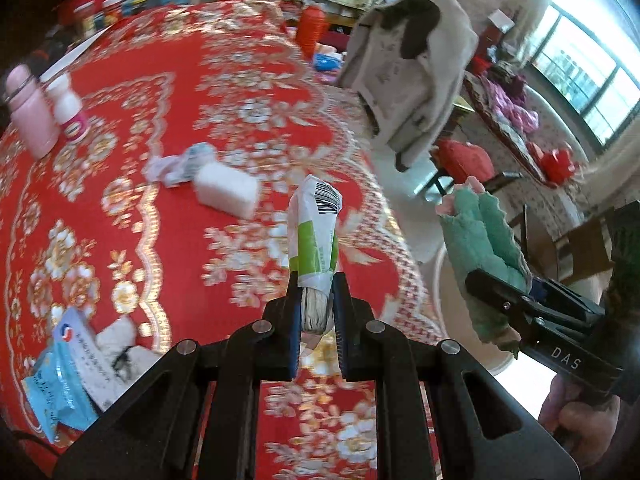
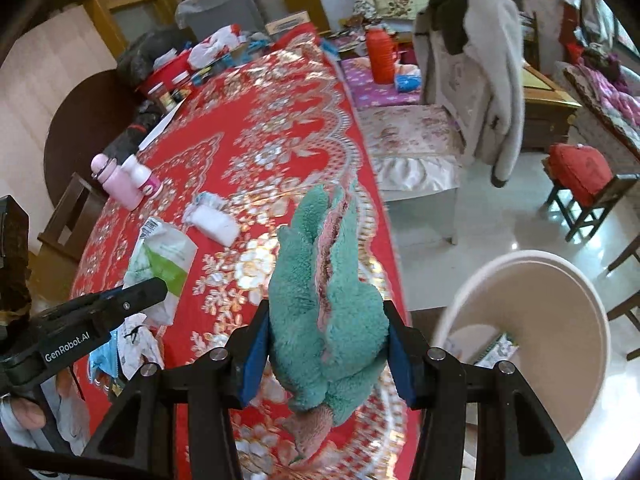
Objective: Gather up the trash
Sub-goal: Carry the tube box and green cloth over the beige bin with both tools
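Left claw pinches a crumpled wrapper, long axis upright; right claw pinches a green cloth. The waste bin stands beside the bench, nearer the right claw.

A lived-in home, its dining and living area. A dining table under a red floral tablecloth carries bottles and packets; a fleece coat hangs on a cushioned chair, a red thermos stands behind, and a large window lights glossy floor tiles.
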A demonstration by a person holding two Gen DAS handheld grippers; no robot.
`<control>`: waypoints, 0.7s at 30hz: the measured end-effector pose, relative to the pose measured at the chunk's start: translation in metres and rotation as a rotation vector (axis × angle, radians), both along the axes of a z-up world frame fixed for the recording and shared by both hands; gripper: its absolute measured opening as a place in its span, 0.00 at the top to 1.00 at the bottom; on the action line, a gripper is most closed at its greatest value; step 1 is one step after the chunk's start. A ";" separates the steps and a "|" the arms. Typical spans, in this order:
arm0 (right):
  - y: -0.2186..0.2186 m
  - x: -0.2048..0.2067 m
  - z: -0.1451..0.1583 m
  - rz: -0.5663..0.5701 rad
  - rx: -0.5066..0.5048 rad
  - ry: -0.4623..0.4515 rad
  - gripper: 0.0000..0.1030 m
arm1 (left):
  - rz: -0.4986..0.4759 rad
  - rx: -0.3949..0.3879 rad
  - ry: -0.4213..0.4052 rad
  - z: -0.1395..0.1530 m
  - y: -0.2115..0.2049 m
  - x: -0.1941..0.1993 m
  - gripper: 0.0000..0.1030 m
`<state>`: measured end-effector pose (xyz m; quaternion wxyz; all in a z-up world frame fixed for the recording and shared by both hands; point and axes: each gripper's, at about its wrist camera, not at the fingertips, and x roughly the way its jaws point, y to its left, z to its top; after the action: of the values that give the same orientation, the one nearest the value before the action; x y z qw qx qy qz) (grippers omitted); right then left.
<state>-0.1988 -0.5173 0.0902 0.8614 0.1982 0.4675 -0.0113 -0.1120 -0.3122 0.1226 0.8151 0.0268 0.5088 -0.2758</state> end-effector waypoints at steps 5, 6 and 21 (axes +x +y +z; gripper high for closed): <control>-0.025 -0.021 -0.001 -0.053 -0.002 0.008 0.51 | -0.063 0.002 -0.002 -0.001 -0.032 -0.012 0.89; -0.031 -0.026 -0.001 -0.066 -0.001 0.011 0.51 | -0.076 0.002 -0.001 -0.001 -0.039 -0.015 0.89; -0.102 -0.091 -0.016 -0.235 0.001 0.066 0.51 | -0.243 0.002 0.027 -0.016 -0.126 -0.054 0.89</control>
<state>-0.2893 -0.6197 0.0744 0.8383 0.2514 0.4691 -0.1184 -0.1660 -0.4380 0.1063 0.7686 0.0855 0.5133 -0.3722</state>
